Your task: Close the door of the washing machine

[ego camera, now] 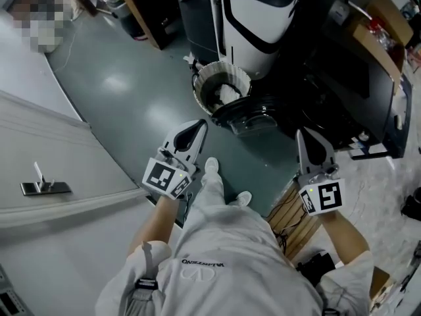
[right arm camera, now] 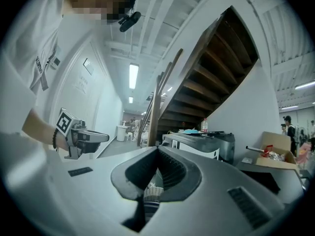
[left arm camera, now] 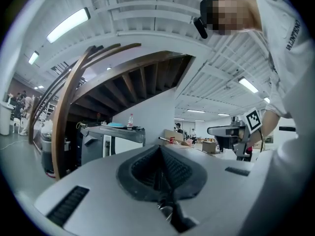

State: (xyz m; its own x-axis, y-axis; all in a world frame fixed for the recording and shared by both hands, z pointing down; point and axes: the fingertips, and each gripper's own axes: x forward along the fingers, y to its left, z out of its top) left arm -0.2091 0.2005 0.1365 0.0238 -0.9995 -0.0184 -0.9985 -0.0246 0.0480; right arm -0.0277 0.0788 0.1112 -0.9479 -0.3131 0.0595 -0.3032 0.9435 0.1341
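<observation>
The washing machine (ego camera: 258, 13) stands ahead of me, white with a dark front. Its round dark door (ego camera: 247, 115) hangs open low down, just past a pale ribbed basket (ego camera: 221, 84) with white cloth in it. My left gripper (ego camera: 200, 126) is shut and empty, its tip a short way before the basket and door. My right gripper (ego camera: 302, 134) is shut and empty too, to the right of the door and apart from it. The machine (left arm camera: 109, 142) shows beyond the shut jaws in the left gripper view, and again as the machine (right arm camera: 199, 142) in the right gripper view.
A white wall panel (ego camera: 46, 157) with a small handle runs along the left. Dark furniture (ego camera: 358, 91) with a cardboard box stands to the right, and a slatted wooden piece (ego camera: 296, 219) lies by my right side. My feet (ego camera: 212, 166) stand on the grey floor, a staircase (left arm camera: 103, 77) behind the machine.
</observation>
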